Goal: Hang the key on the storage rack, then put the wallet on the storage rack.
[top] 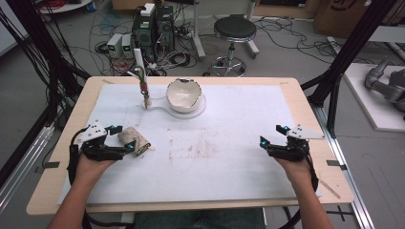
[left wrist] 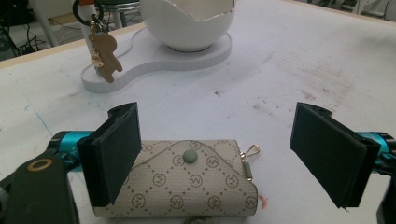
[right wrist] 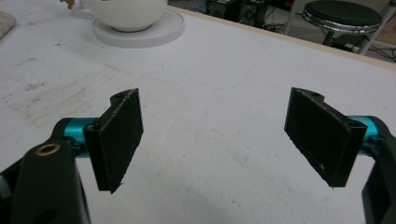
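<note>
Pouch (left wrist: pixel 187 179), beige with a printed monogram lattice and a green snap, lying flat on the white desk (top: pixel 229 152) at my left side, between the spread jaws of my left claw (left wrist: pixel 224 154). Its near edge is cut off by the bottom of the left gripper view, and one black pad covers its left end; whether that pad touches it I cannot tell. In the high view the pouch looks small and blurred. Its long axis runs across the jaws, clasp end toward the far jaw. My right claw (right wrist: pixel 219 140) stands wide apart over bare desk. Beyond, a white bowl (top: pixel 182 93) sits on its white stand (top: pixel 160 106), top cropped in both gripper views.
</note>
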A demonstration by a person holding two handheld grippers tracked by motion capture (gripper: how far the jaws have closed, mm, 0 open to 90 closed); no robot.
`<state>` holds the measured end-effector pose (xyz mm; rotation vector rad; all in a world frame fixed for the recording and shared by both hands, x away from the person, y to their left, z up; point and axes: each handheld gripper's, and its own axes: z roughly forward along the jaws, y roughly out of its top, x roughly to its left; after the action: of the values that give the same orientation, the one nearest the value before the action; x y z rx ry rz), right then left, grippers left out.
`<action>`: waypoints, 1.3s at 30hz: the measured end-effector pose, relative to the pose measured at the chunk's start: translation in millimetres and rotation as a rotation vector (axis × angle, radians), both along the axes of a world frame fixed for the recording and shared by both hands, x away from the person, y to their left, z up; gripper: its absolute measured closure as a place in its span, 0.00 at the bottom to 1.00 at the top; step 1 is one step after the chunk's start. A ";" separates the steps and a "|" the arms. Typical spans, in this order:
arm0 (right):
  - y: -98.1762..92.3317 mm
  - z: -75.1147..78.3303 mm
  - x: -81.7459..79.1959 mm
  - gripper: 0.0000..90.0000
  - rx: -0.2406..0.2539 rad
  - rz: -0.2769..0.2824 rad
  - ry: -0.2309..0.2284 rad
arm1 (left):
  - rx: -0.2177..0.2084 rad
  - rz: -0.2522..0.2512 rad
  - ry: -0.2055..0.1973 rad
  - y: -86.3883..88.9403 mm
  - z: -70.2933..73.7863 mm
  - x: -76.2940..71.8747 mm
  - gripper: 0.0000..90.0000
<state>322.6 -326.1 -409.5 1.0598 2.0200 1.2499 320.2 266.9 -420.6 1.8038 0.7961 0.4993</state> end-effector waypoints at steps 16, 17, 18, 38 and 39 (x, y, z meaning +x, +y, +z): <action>11.6 3.4 0.5 0.22 0.007 0.024 -0.003 | 0.013 0.005 0.007 3.9 -0.6 -10.3 0.18; 15.3 3.8 1.4 0.22 0.000 0.028 0.001 | 0.012 0.008 0.007 6.2 -0.6 -12.2 0.18; 23.7 4.5 3.4 0.22 0.000 0.050 0.009 | 0.013 0.013 0.007 8.7 -0.6 -14.0 0.18; 122.3 21.9 29.8 0.22 -0.021 0.233 0.026 | 0.028 0.123 0.002 56.0 0.0 -56.2 0.18; 127.4 22.5 30.9 0.22 -0.025 0.241 0.028 | 0.029 0.126 0.001 57.6 -0.1 -57.7 0.18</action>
<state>353.5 -198.6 -387.0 0.8452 2.2305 1.3299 262.6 324.4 -420.7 1.7877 0.9120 0.5945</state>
